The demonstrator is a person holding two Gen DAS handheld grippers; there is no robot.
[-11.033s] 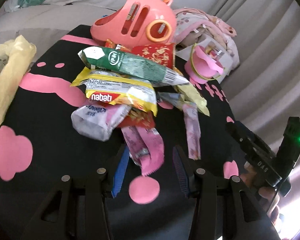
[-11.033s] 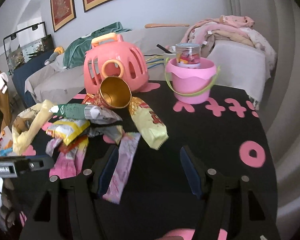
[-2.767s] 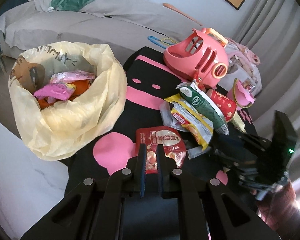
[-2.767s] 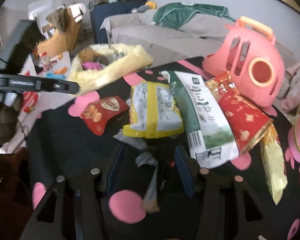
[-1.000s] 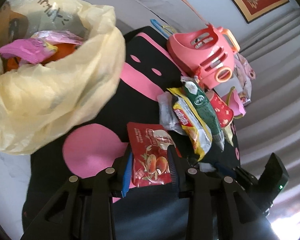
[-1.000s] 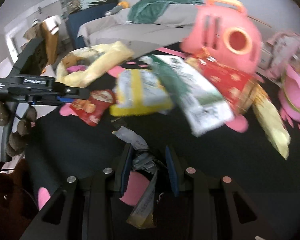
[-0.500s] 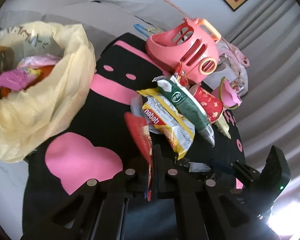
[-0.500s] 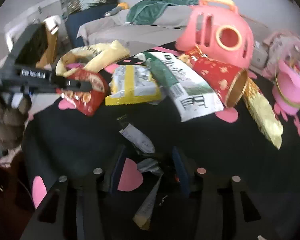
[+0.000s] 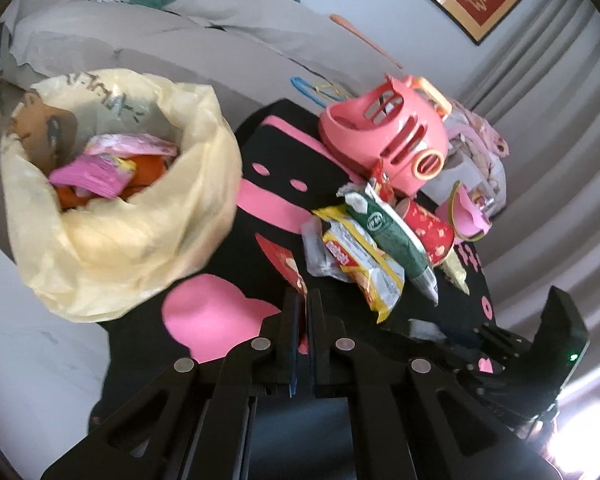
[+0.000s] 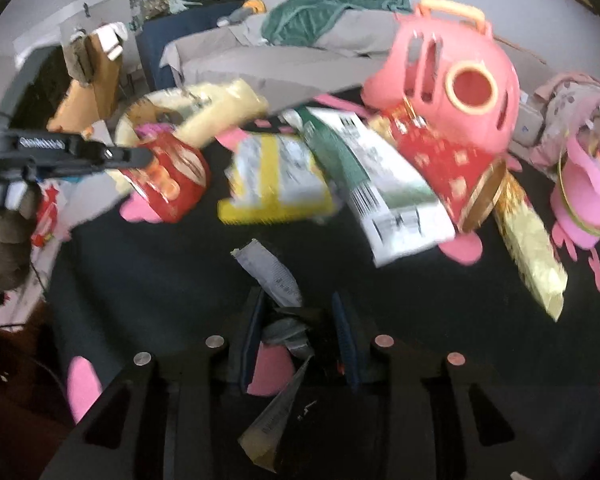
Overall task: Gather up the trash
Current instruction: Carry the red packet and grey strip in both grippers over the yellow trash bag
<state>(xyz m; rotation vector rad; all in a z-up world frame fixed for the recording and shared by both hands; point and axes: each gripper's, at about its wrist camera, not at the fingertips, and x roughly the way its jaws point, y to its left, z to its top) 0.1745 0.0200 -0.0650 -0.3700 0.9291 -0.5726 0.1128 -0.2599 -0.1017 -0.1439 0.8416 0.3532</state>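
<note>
My left gripper (image 9: pixel 303 300) is shut on a red snack packet (image 9: pixel 284 265) and holds it edge-on above the black table, right of the yellow trash bag (image 9: pixel 139 236). The packet also shows in the right wrist view (image 10: pixel 167 176), held up in front of the bag (image 10: pixel 219 108). My right gripper (image 10: pixel 300 320) is closed around a crumpled silver wrapper (image 10: pixel 273 270) low over the table; the view is blurred. A pile of wrappers remains: a yellow nabati packet (image 9: pixel 364 264), a green packet (image 9: pixel 392 236), a red paper cup (image 9: pixel 430 230).
A pink toy basket (image 9: pixel 388 140) and a small pink bucket (image 9: pixel 466 220) stand behind the pile. A long yellow wrapper (image 10: pixel 532 256) lies at the right. A grey sofa (image 9: pixel 179 36) lies beyond the black table with pink shapes (image 9: pixel 211 320).
My left gripper has closed on the red packet, lifted it off the table and swung it left toward the yellow bag. My right gripper stays around the silver wrapper.
</note>
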